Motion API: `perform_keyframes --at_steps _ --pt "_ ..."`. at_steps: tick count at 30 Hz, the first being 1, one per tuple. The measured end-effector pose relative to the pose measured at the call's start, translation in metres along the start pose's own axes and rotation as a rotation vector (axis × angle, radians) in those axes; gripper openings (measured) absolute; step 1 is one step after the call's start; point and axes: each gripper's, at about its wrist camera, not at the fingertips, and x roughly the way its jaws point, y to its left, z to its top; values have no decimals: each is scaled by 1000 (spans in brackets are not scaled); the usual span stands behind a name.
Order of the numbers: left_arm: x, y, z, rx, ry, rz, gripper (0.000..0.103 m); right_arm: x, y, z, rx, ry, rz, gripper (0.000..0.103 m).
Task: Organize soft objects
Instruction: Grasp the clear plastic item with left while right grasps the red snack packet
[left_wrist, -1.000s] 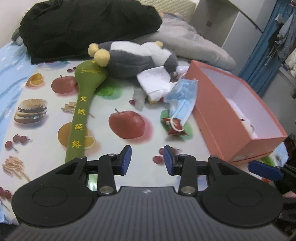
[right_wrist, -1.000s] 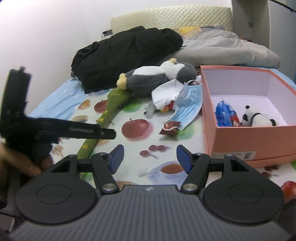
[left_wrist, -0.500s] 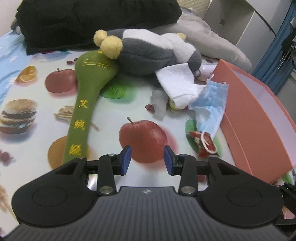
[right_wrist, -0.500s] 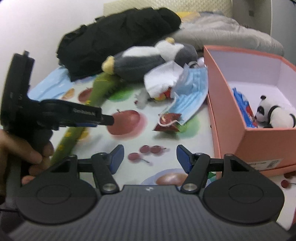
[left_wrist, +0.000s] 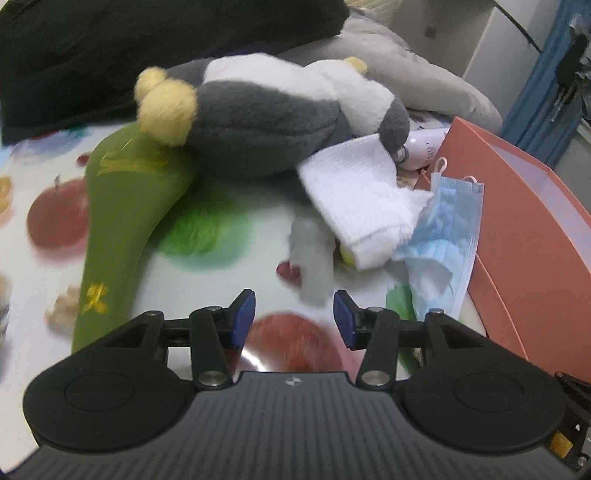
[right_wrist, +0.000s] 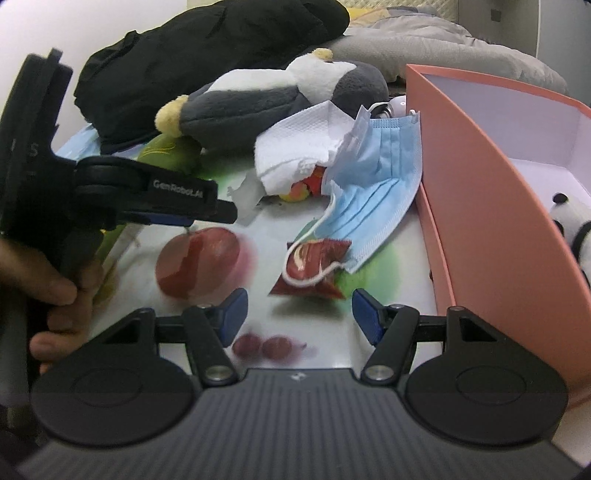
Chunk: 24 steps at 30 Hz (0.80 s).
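Left gripper (left_wrist: 294, 314) is spread apart with nothing in it, white cloth (left_wrist: 364, 201) just ahead. Right gripper (right_wrist: 299, 314) also gapes empty, snack packet (right_wrist: 314, 267) right in front.

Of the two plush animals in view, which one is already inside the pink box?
The small panda plush, seen over the pink box wall. The big grey-and-white penguin plush lies outside on the printed sheet.
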Motion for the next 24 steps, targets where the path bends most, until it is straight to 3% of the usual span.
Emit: perform_keyframes --at_steps 3,9,12,14,17,19,20,24 --pt "8 -4 8 36 -27 15 53 7 2 5 -15 -17 -9 65" --pt "27 -8 20 67 -38 15 53 25 2 7 -2 33 -15 64" --pt "34 -10 21 89 -38 15 53 25 2 6 0 37 -20 54" --pt "37 -12 21 100 -21 18 51 23 2 6 3 41 -19 53" --pt "37 -15 17 121 -9 12 34 20 0 6 15 43 -9 45" --pt "34 -16 16 119 -11 5 27 17 0 6 23 48 -4 45" --pt "32 -16 15 120 -11 4 19 16 -1 5 28 51 0 45" --pt "22 -20 12 120 -15 12 13 7 -2 2 45 63 13 44"
